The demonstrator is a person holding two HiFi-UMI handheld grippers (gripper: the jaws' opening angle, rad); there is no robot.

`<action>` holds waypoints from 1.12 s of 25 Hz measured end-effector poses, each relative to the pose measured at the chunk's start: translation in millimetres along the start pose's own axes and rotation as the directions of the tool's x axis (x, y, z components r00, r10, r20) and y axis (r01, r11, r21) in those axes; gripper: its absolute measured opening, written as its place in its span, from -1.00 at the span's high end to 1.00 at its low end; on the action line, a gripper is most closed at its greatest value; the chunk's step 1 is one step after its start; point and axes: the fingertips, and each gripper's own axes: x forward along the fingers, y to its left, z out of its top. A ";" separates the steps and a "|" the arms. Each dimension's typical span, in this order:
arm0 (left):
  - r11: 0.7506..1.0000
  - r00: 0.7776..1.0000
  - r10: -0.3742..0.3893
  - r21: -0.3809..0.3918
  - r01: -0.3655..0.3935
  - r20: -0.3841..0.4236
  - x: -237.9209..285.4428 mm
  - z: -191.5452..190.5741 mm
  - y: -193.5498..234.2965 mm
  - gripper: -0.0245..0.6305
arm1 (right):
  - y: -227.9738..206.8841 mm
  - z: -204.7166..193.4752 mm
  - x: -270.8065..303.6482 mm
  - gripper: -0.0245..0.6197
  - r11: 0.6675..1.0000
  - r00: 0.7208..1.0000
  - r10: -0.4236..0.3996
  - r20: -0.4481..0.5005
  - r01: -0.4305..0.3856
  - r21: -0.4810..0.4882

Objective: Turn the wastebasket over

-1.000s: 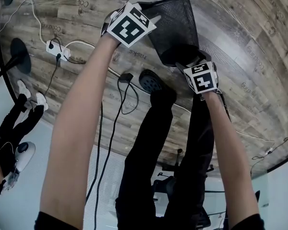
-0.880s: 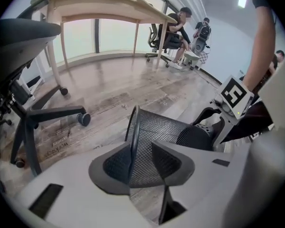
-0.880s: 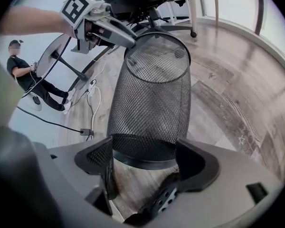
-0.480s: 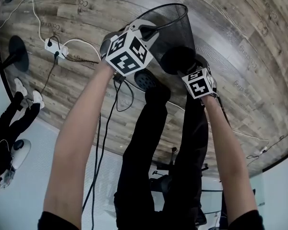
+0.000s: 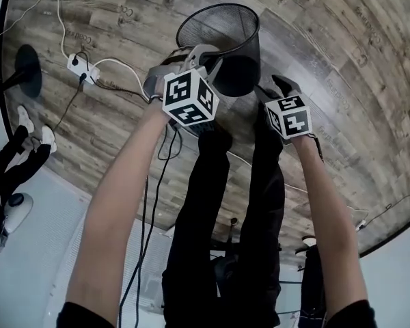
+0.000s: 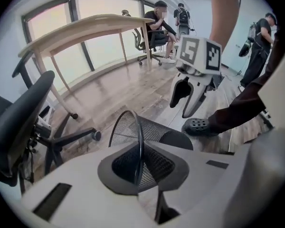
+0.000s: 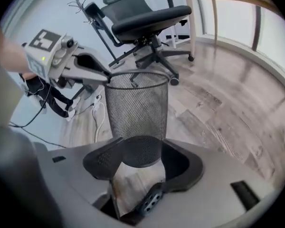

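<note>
With the left gripper (image 5: 203,55) shut tight on the rim (image 6: 133,127) of the wastebasket (image 5: 222,29), now mouth-up and seemingly clear of the floor (image 5: 342,53), best to lower straight and level rather than drop. Worth finishing the close of the right gripper (image 5: 277,86), jaws just narrowing around the base (image 7: 141,151) yet apparently not pressing, to steady the bottom before letting go of the rim.

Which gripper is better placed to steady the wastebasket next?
Left. The left gripper, jaws just closing, clamps the rim of the wastebasket; the right gripper, jaws also just closing, is open and grips nothing.
</note>
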 end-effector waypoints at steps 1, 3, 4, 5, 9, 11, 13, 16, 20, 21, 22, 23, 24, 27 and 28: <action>0.999 0.999 0.031 0.011 -0.031 -0.006 -1.9 1.7 4.2 0.78 | -4.1 13.6 -4.0 0.13 1.000 1.000 -0.003 0.025 0.003 0.013; 0.997 0.998 0.069 0.022 -0.068 -0.016 -4.9 5.7 3.0 0.78 | -10.5 36.3 -13.1 0.14 1.000 0.998 -0.013 0.068 0.011 0.026; 0.997 0.997 0.072 0.023 -0.071 -0.019 -5.5 8.3 -2.9 0.79 | -12.8 44.6 -18.1 0.15 0.999 0.996 -0.017 0.084 0.015 0.032; 0.997 0.997 0.069 0.020 -0.069 -0.020 -5.4 11.0 -10.6 0.79 | -15.0 51.6 -23.1 0.17 0.999 0.995 -0.022 0.098 0.018 0.039; 0.999 1.000 0.028 -0.036 -0.029 -0.007 -1.5 19.7 -53.5 0.79 | -15.6 60.9 -39.9 0.21 0.998 0.993 -0.006 0.116 -0.002 0.068; 0.997 1.000 -0.015 -0.071 0.016 0.006 2.2 21.7 -82.1 0.79 | -9.9 51.1 -43.8 0.23 0.998 0.995 0.020 0.094 -0.025 0.052; 0.993 0.999 -0.053 -0.102 0.054 0.008 8.2 22.6 -106.9 0.79 | -9.2 38.8 -45.6 0.26 0.999 0.996 0.035 0.080 -0.036 0.016; 0.986 0.995 -0.095 -0.134 0.095 0.005 20.2 27.3 -136.4 0.79 | -16.4 20.3 -52.2 0.30 0.999 0.998 0.029 0.054 -0.030 0.014; 0.973 0.988 -0.156 -0.175 0.153 -0.002 38.4 36.9 -166.5 0.79 | -27.5 0.2 -59.1 0.38 0.999 0.999 0.019 0.039 -0.020 0.040; 0.967 0.985 -0.173 -0.189 0.169 -0.001 43.9 40.1 -171.6 0.79 | -31.1 -2.5 -61.0 0.40 0.999 0.999 0.017 0.038 -0.019 0.041; 0.962 0.982 -0.190 -0.201 0.186 -0.002 49.1 42.7 -176.3 0.79 | -34.5 -4.8 -62.9 0.40 0.999 0.999 0.016 0.037 -0.017 0.042; 0.957 0.978 -0.208 -0.208 0.202 -0.006 53.5 44.4 -181.2 0.79 | -37.2 -7.0 -64.6 0.40 0.999 0.999 0.014 0.035 -0.016 0.042; 0.954 0.975 -0.223 -0.211 0.215 -0.012 56.9 45.1 -186.4 0.79 | -39.2 -9.2 -66.0 0.41 0.999 0.999 0.013 0.033 -0.014 0.041; 0.947 0.969 -0.245 -0.224 0.229 -0.043 63.0 43.0 -199.4 0.79 | -43.0 -14.2 -70.6 0.42 0.999 0.999 0.010 0.031 -0.012 0.050; 0.946 0.968 -0.247 -0.230 0.229 -0.054 64.4 41.6 -202.7 0.79 | -43.9 -15.3 -72.5 0.42 0.998 0.999 0.011 0.033 -0.013 0.054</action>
